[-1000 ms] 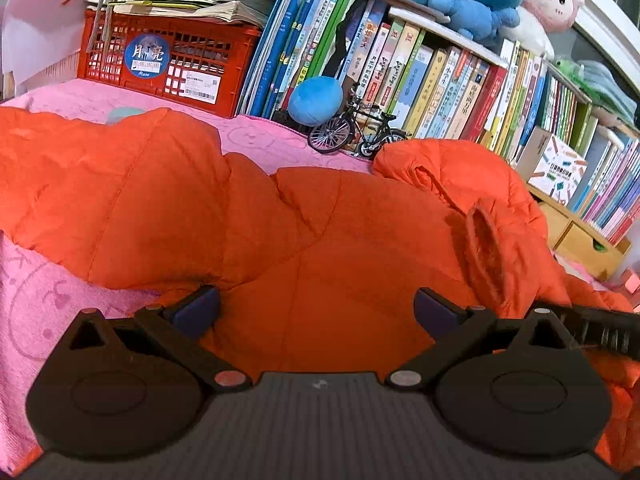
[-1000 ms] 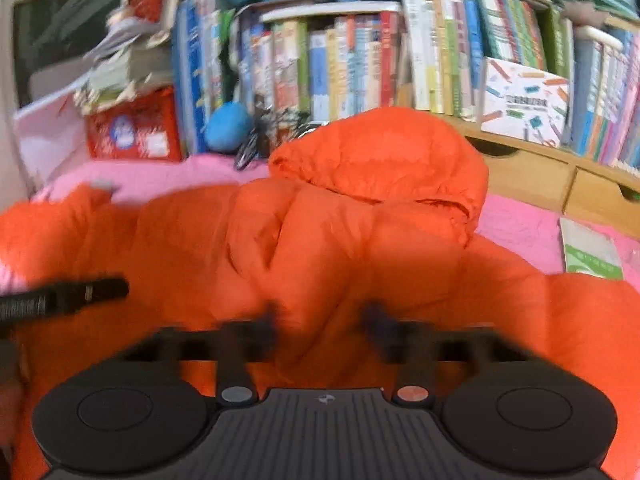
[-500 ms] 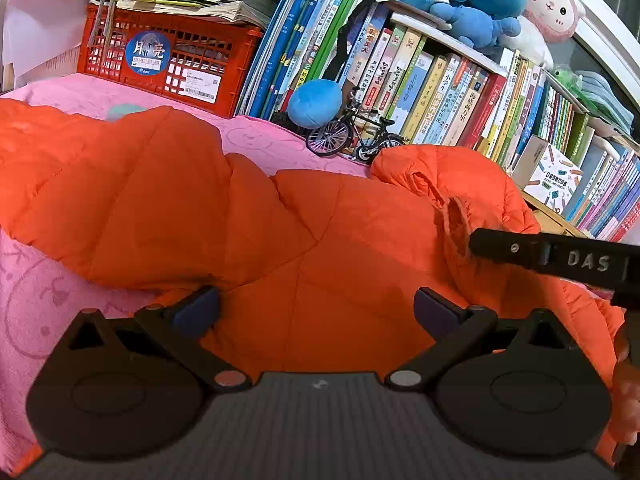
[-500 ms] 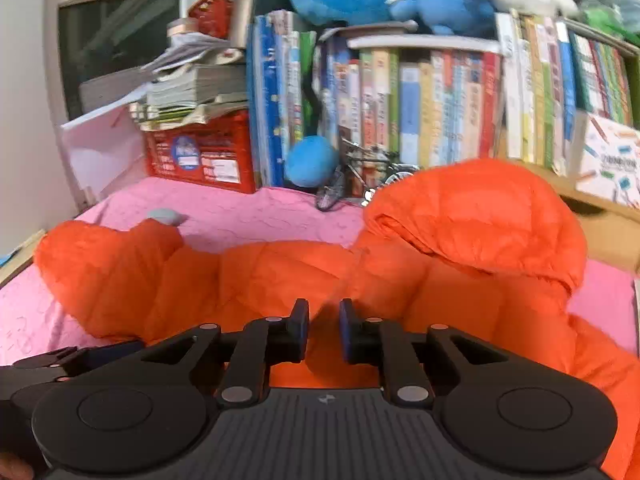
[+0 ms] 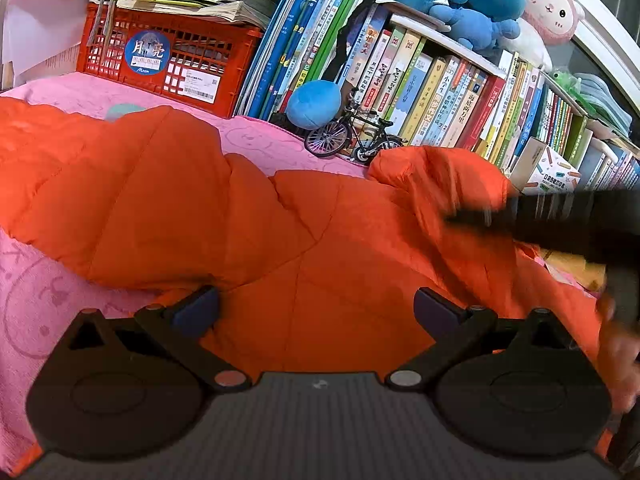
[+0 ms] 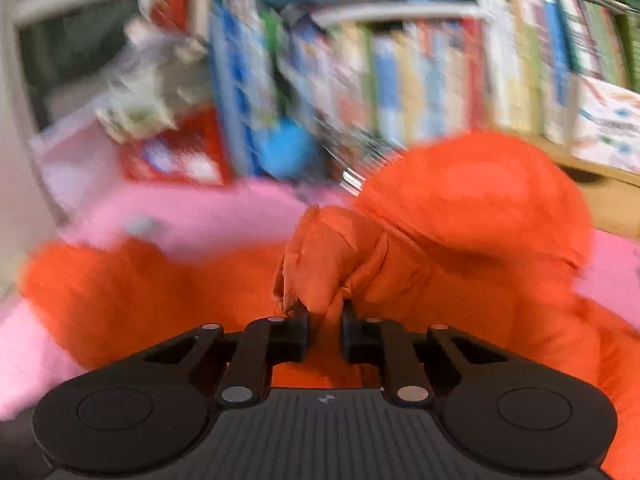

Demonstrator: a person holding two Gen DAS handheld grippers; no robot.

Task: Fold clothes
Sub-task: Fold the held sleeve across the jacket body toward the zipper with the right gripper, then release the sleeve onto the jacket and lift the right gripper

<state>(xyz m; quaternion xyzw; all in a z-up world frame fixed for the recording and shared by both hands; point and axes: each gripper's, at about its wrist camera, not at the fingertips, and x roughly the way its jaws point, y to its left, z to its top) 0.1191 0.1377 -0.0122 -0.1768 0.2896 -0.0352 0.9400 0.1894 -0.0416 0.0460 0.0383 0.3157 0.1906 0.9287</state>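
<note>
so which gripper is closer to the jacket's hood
Right. The right gripper is closing on a bunched fold of the jacket just below the hood. The left gripper sits open over the jacket's body, farther from the hood.

— Where does my left wrist camera sit?

— Low behind my left claw [image 5: 316, 312], looking slightly down across the orange jacket [image 5: 192, 208] toward the bookshelf [image 5: 440, 92], close to the fabric.

— And my right?

— Behind my right claw [image 6: 325, 334], equally close, facing that bookshelf [image 6: 420, 76] too, though blurred. Both views share the jacket's hood [image 6: 480, 200], the red crate [image 5: 168, 56] and the books.
</note>
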